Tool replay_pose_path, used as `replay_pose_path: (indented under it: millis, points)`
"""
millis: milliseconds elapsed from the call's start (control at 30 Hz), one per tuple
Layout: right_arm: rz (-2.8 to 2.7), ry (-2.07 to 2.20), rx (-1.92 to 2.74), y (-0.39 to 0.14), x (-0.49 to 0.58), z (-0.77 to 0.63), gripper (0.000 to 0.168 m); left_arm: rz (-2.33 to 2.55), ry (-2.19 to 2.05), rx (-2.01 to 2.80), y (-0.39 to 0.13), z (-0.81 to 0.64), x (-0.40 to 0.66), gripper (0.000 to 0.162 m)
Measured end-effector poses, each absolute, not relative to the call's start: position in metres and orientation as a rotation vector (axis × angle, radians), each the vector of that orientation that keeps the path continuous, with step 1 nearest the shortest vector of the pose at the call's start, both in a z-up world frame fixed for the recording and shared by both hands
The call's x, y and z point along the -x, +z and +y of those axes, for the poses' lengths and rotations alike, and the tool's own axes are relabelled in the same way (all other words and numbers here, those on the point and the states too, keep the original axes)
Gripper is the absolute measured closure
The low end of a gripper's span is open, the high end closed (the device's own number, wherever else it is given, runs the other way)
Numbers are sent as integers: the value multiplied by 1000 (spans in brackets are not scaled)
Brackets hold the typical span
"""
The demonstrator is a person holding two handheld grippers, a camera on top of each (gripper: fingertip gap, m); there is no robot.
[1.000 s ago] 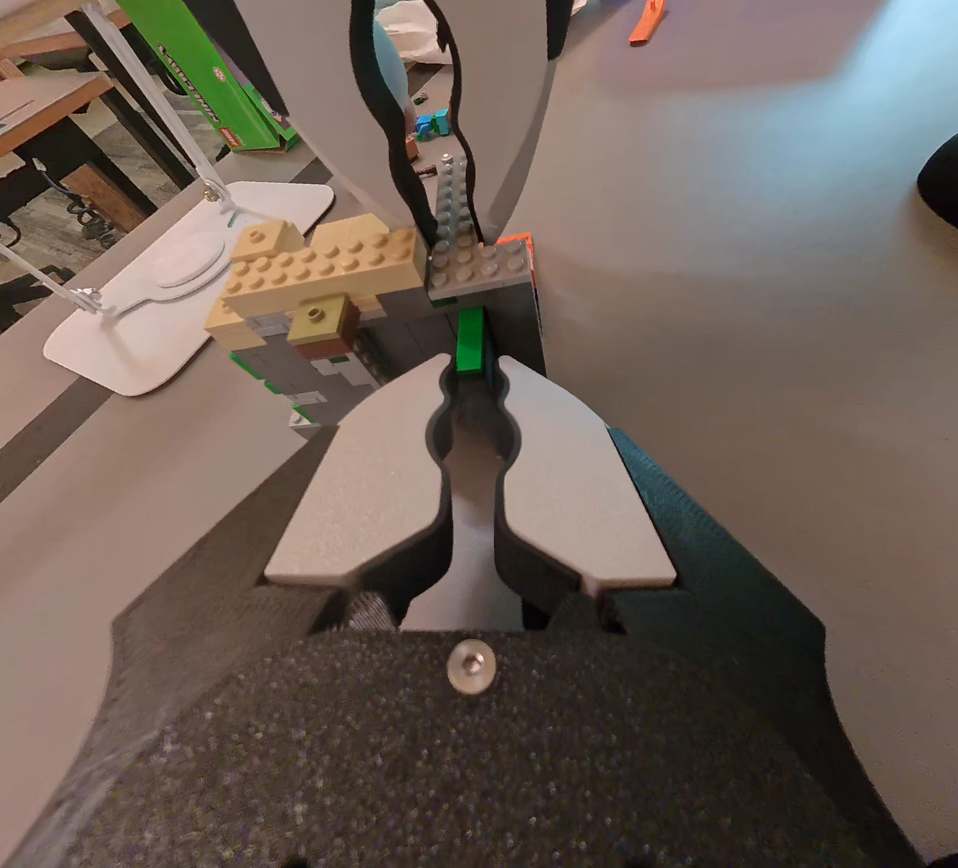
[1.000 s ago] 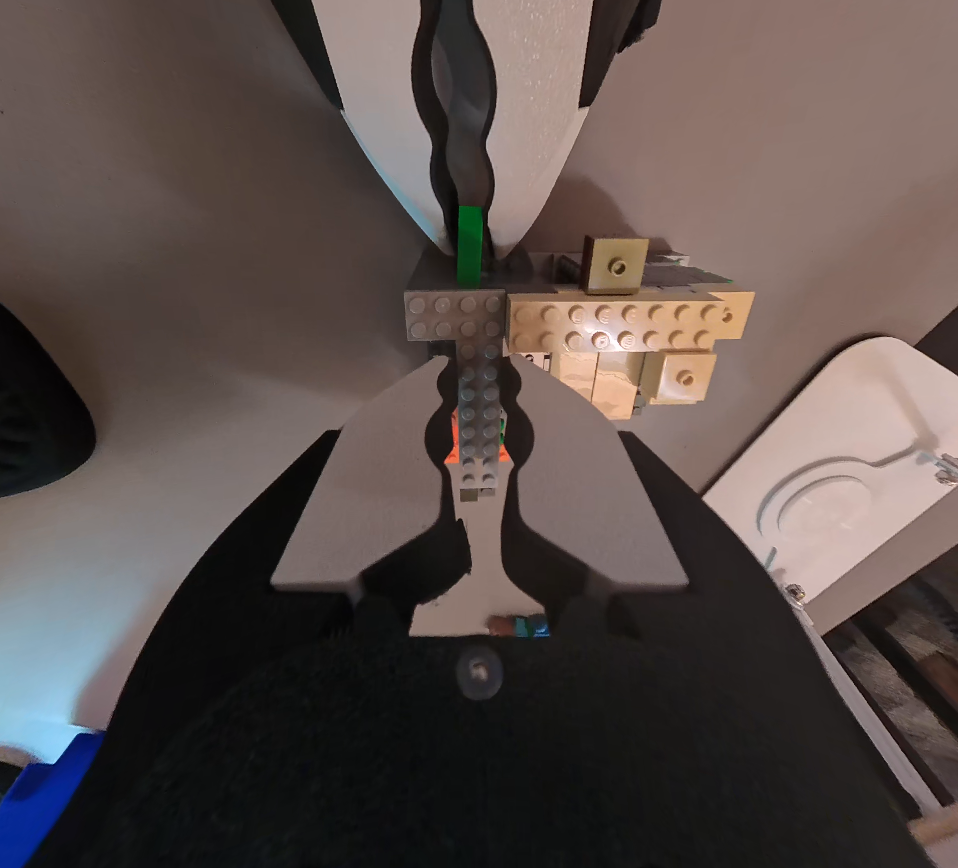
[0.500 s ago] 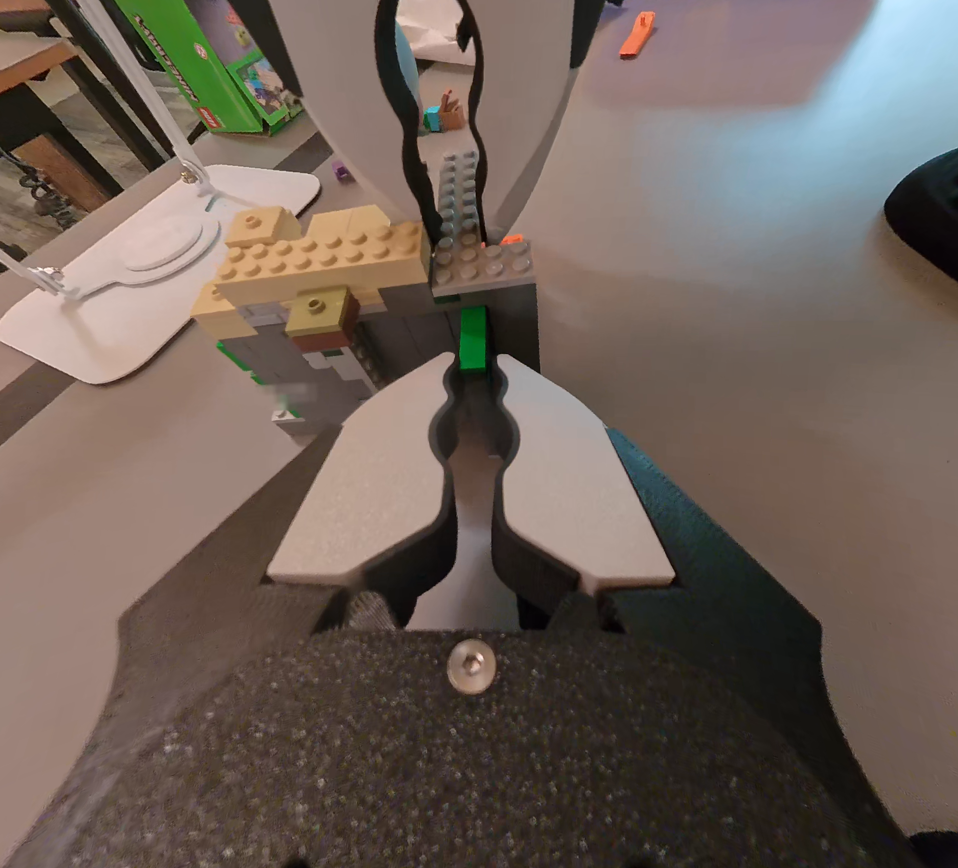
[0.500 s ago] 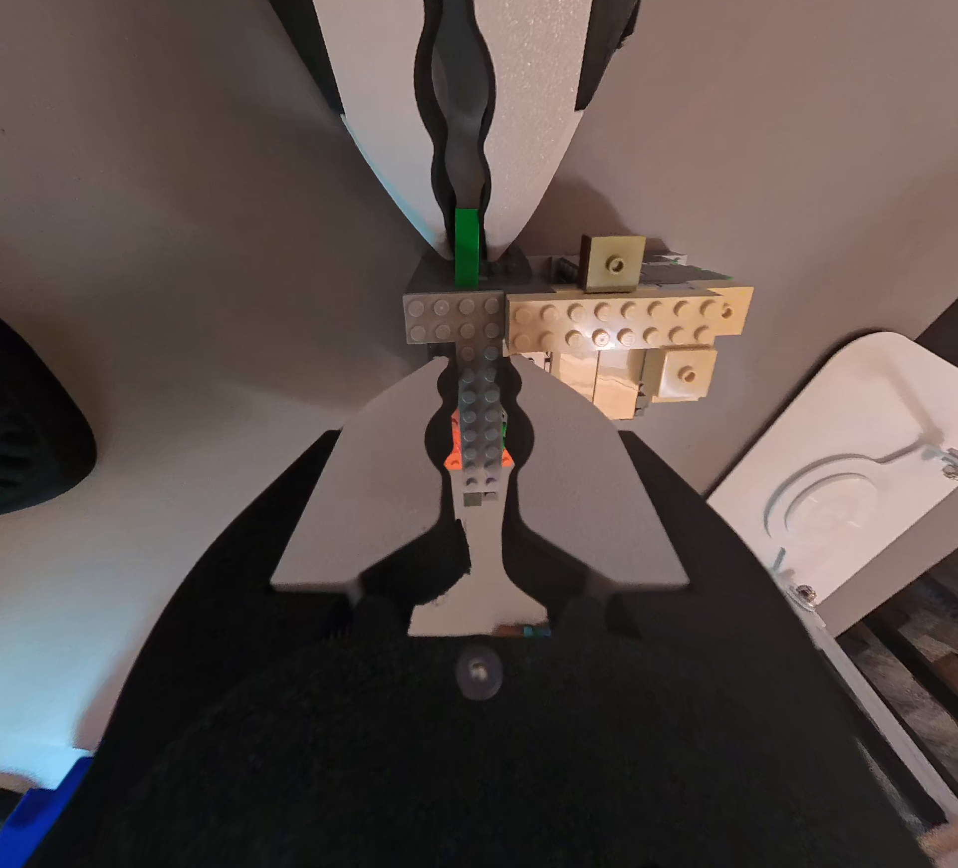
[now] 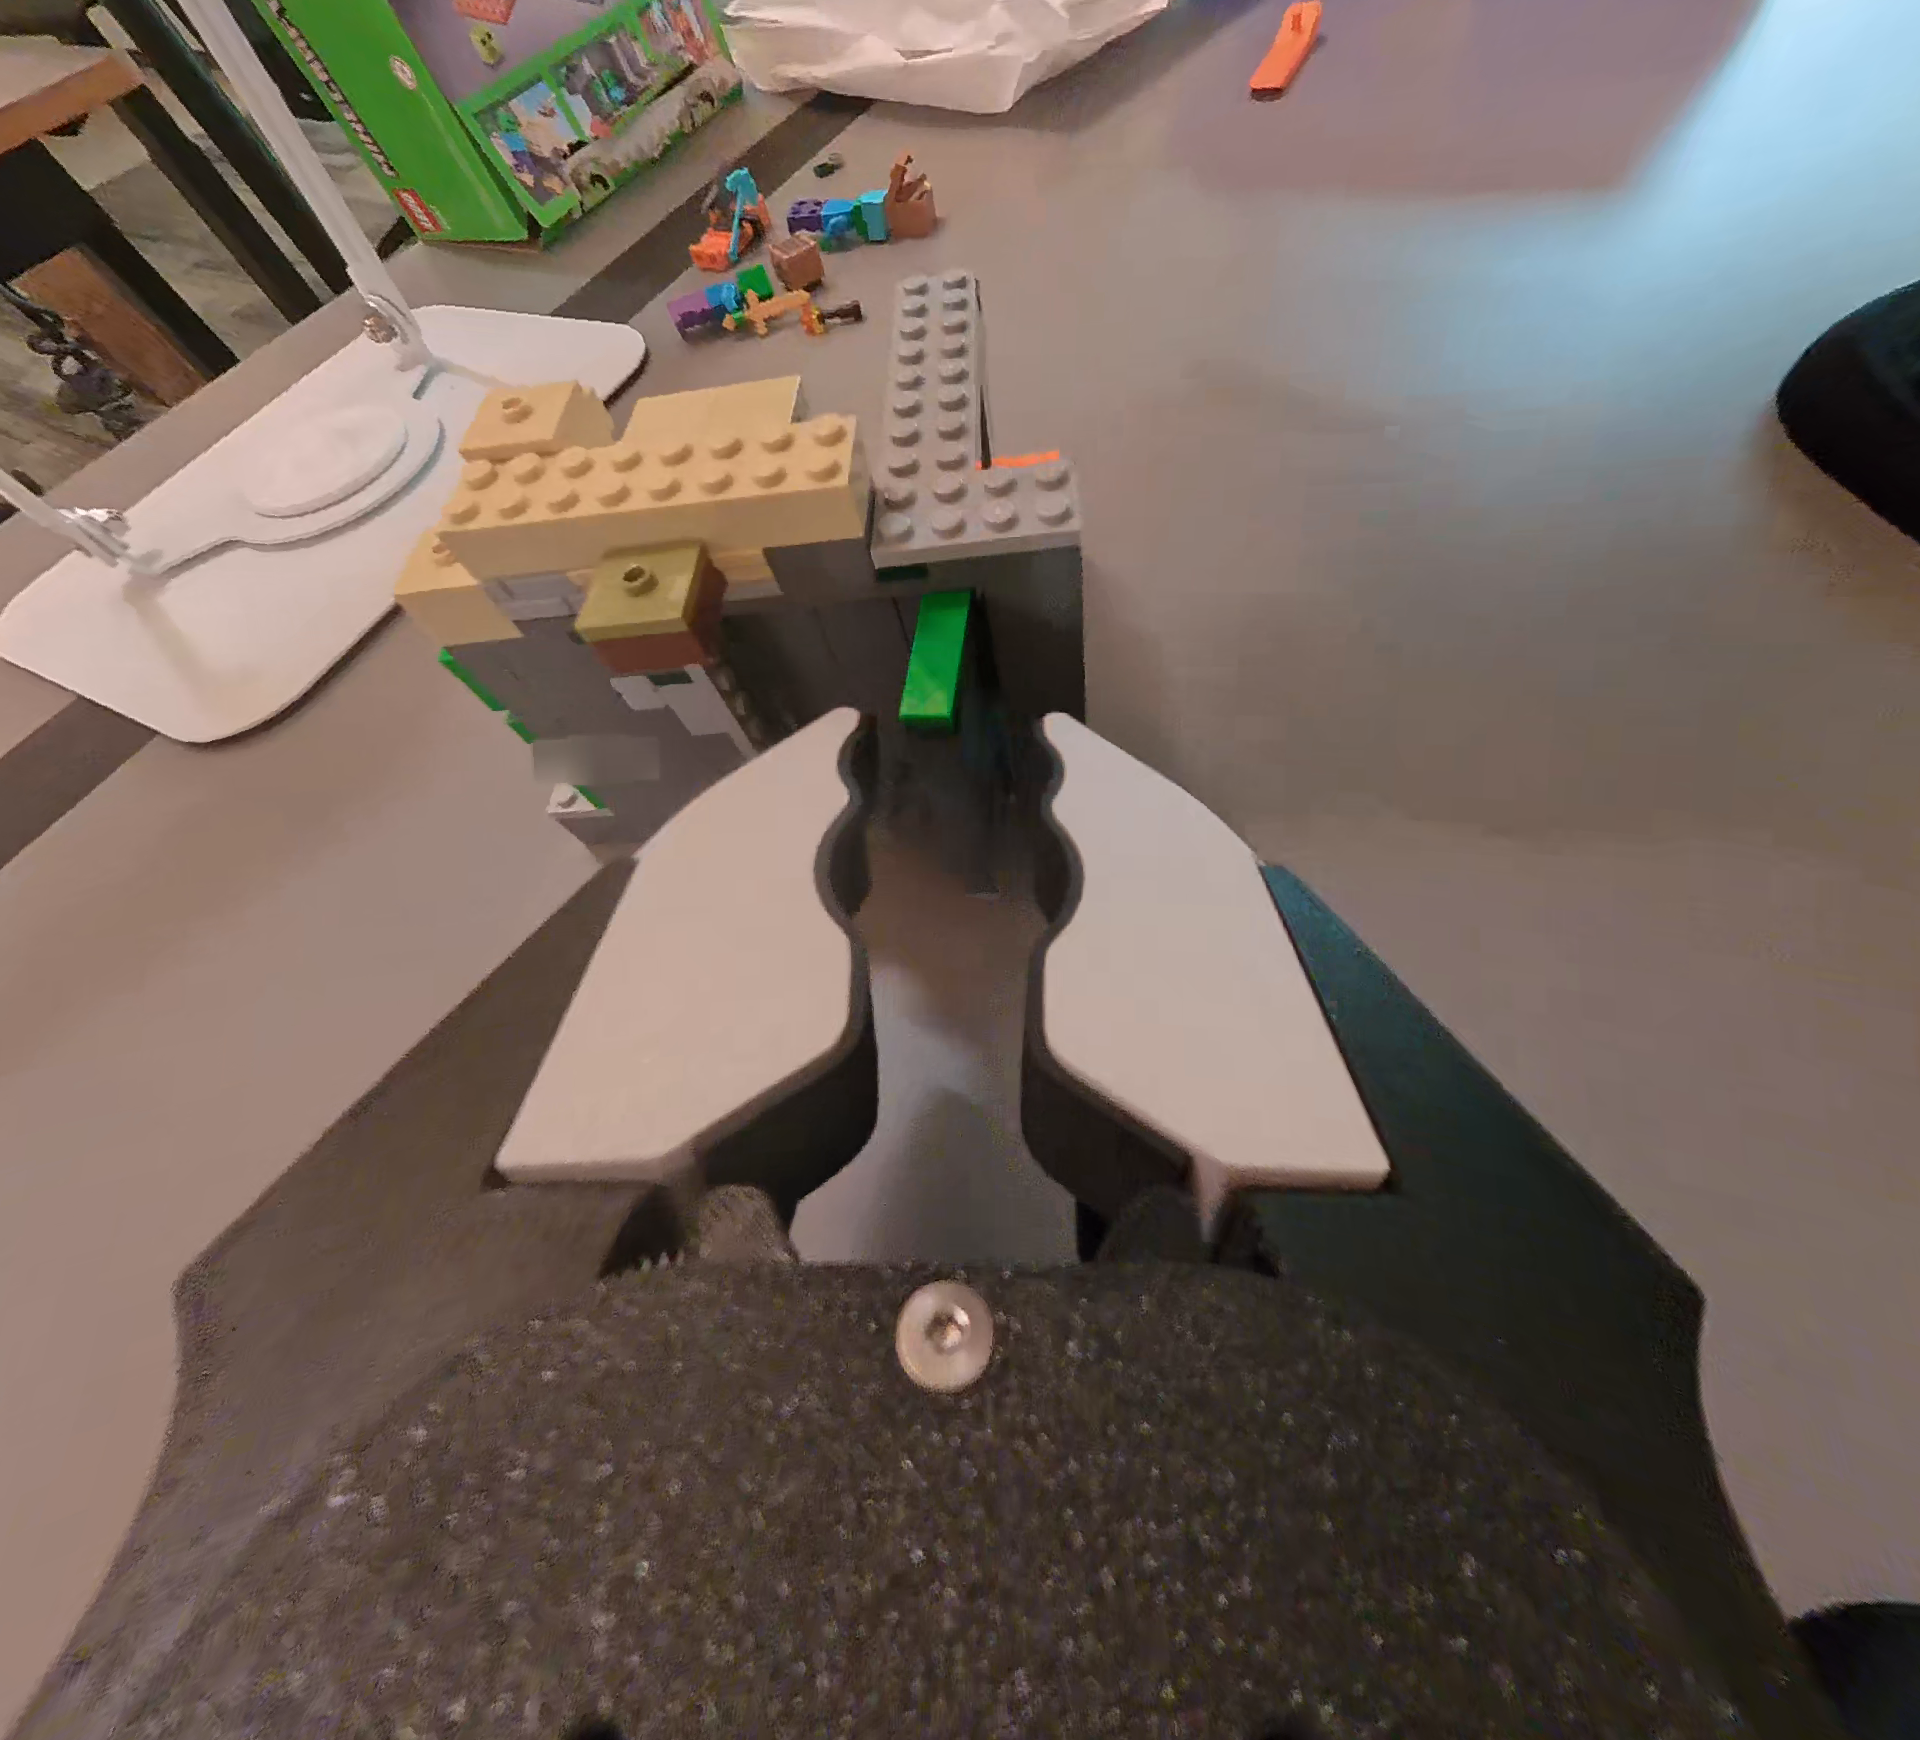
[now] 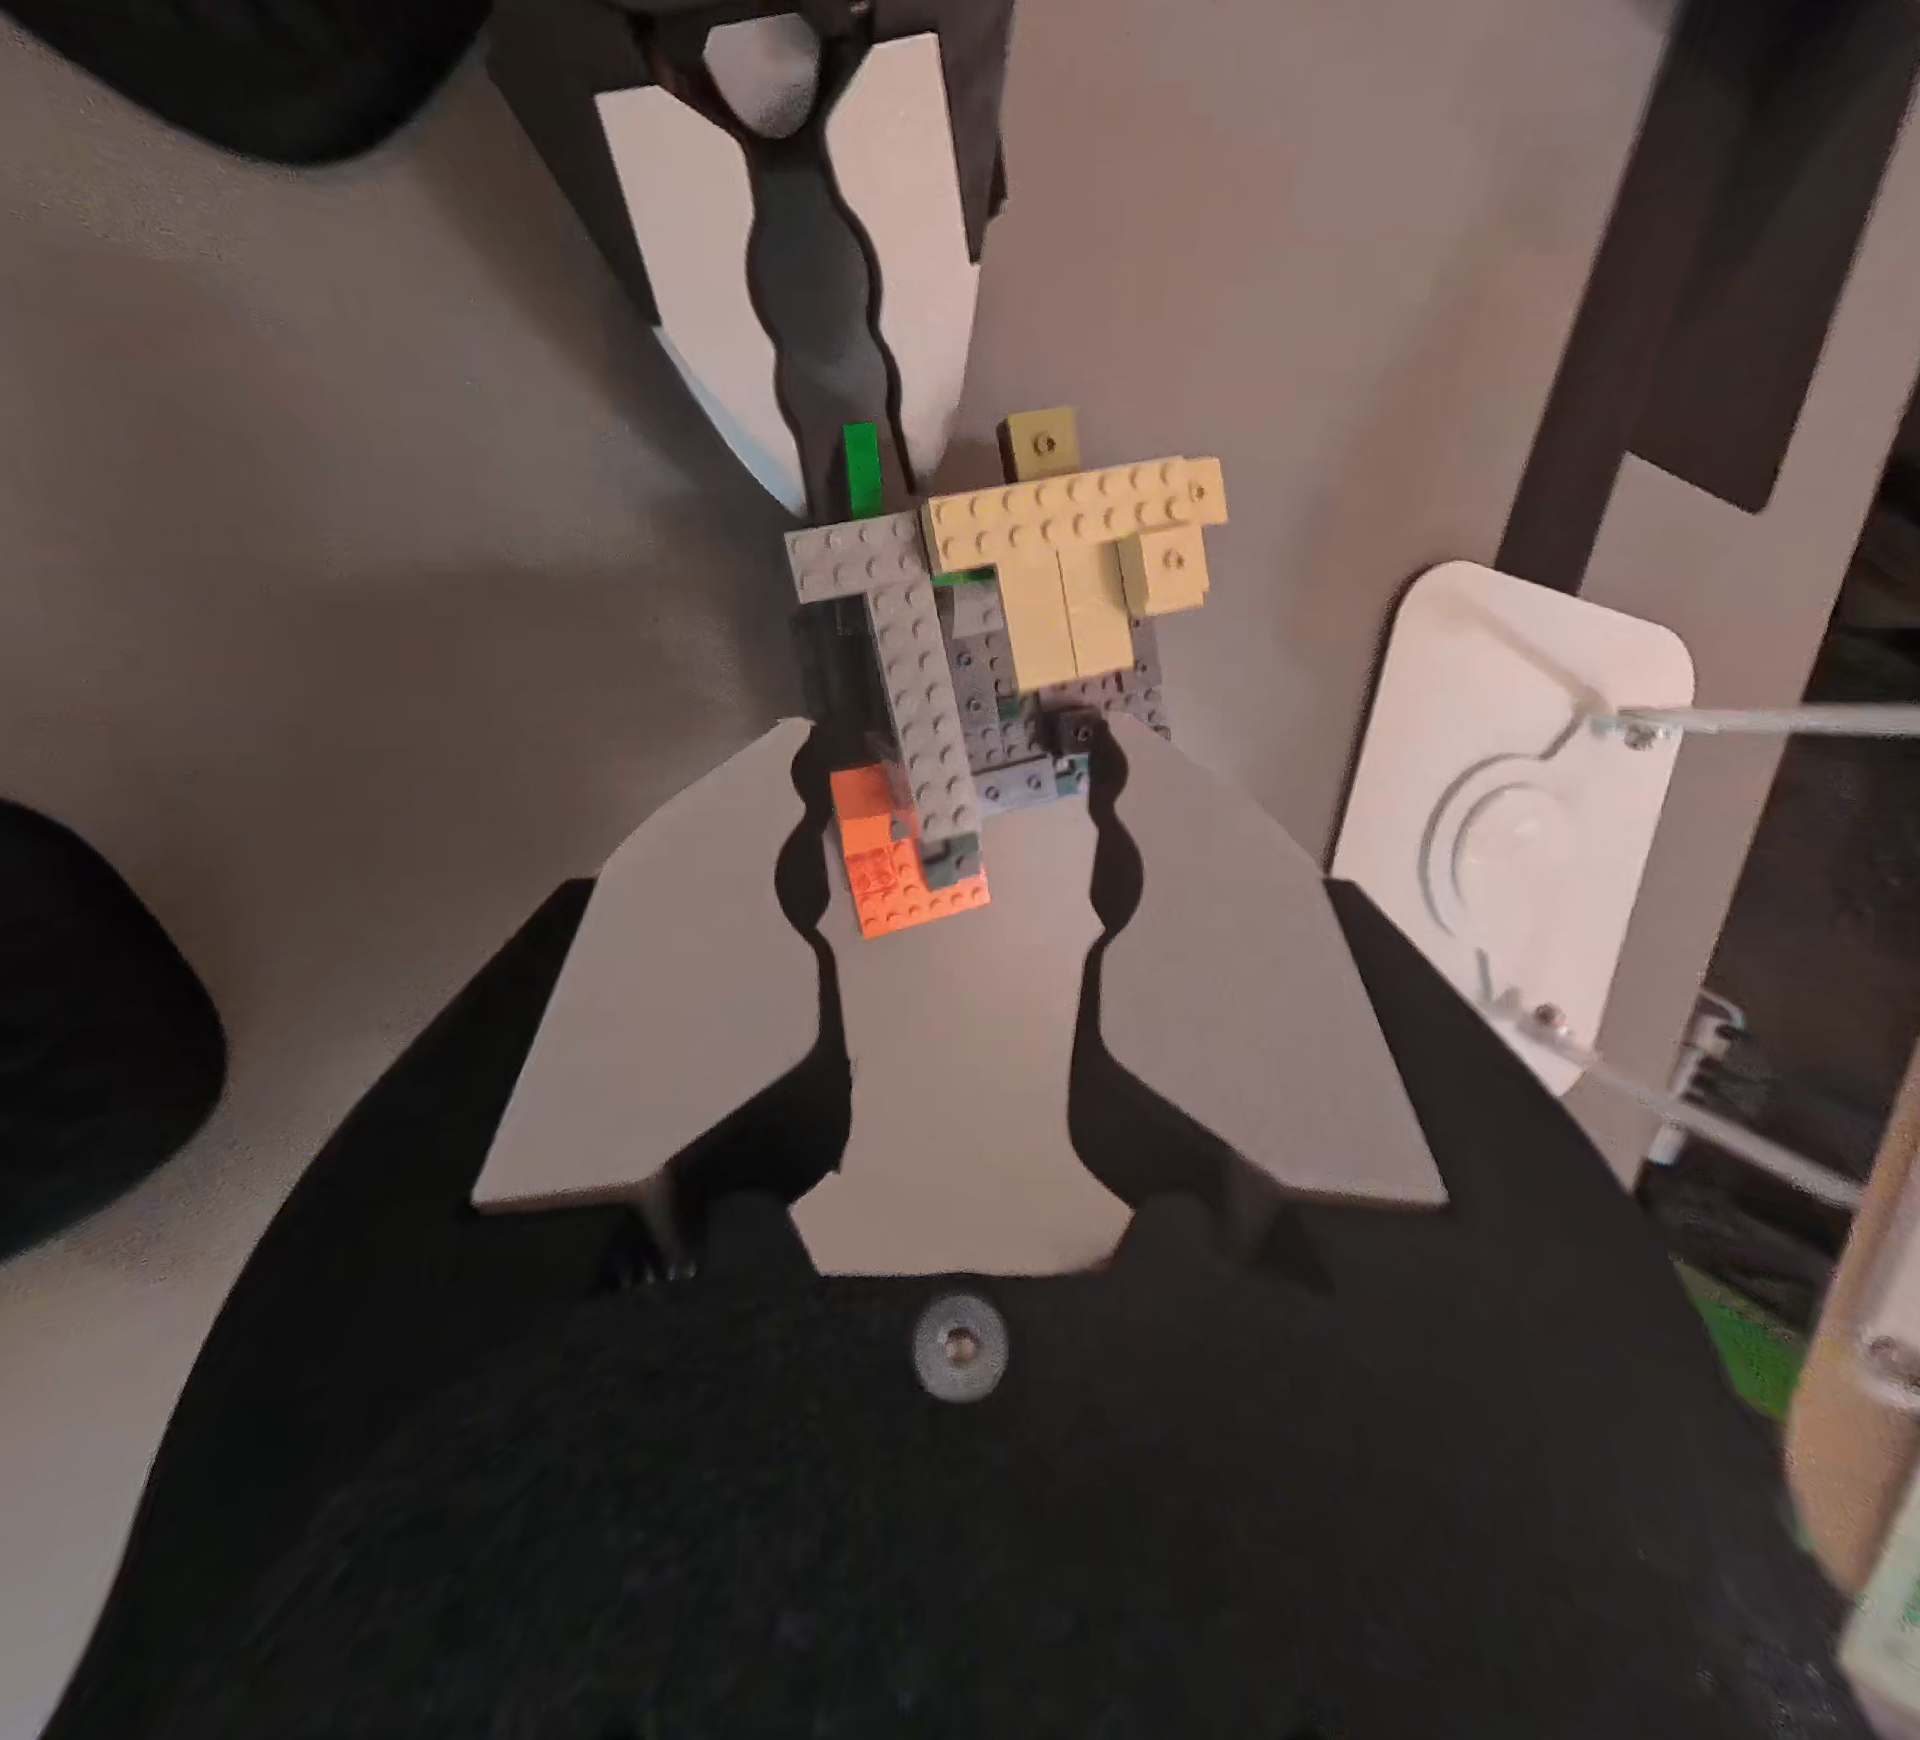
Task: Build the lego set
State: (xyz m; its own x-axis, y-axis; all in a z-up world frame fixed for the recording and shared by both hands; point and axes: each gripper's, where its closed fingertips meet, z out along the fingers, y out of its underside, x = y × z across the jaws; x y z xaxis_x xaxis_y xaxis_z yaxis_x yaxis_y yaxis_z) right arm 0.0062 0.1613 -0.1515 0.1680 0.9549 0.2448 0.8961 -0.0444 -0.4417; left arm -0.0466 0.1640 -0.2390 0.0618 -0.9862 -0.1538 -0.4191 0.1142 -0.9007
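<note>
The lego build (image 5: pixel 665 506) stands on the grey table, with tan bricks on top and a T of grey plates (image 5: pixel 940 402) beside them. A green plate (image 5: pixel 935 662) stands upright on its near side. My left gripper (image 5: pixel 951 724) is open, its tips just short of the green plate and not pinching it. In the right wrist view the build (image 6: pixel 1060 589) shows from above with an orange plate (image 6: pixel 904 880) at its near end. My right gripper (image 6: pixel 956 734) is wide open and empty, held back above the build. The left gripper (image 6: pixel 857 501) shows beyond it.
A green lego box (image 5: pixel 447 28), crumpled white paper (image 5: pixel 956 17) and an orange brick separator (image 5: pixel 1286 47) lie at the back. Several loose small pieces (image 5: pixel 800 246) lie behind the build. A white stand base (image 5: pixel 270 547) is to the left. A black object (image 5: pixel 1860 433) is to the right. About 11 cm separates my left fingertips from my right. The black object (image 5: pixel 1860 433) is about equally far from each gripper, around 25 cm.
My right gripper let go of the long grey plate, opened wide and drew back from the build. My left gripper's jaws widened off the green plate.
</note>
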Motion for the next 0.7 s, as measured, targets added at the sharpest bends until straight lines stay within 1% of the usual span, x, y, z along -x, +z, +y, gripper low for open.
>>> replay_pose_path:
  millis: [100,233,333,433,467,533,600,700]
  points:
    - [-1547,260,1979,-161,-30,155,113,1491,-812,1430,-232,161,51,133]
    - [-1312,390,1989,-202,-56,152,108,1457,-817,1420,-224,161,58,134]
    - [-1198,498,1916,-225,-51,159,104,1433,-804,1418,-222,163,60,136]
    - [-1162,555,1839,-228,-36,173,104,1405,-773,1411,-218,165,62,138]
    - [-1171,560,1825,-228,-31,177,106,1394,-764,1408,-217,166,64,138]
    - [-1221,599,1823,-228,-23,177,117,1366,-761,1405,-213,169,68,140]
    - [-1251,579,1845,-230,-21,175,139,1340,-765,1408,-210,173,72,141]
    - [-1177,517,1919,-231,-22,173,140,1305,-771,1401,-206,177,76,143]
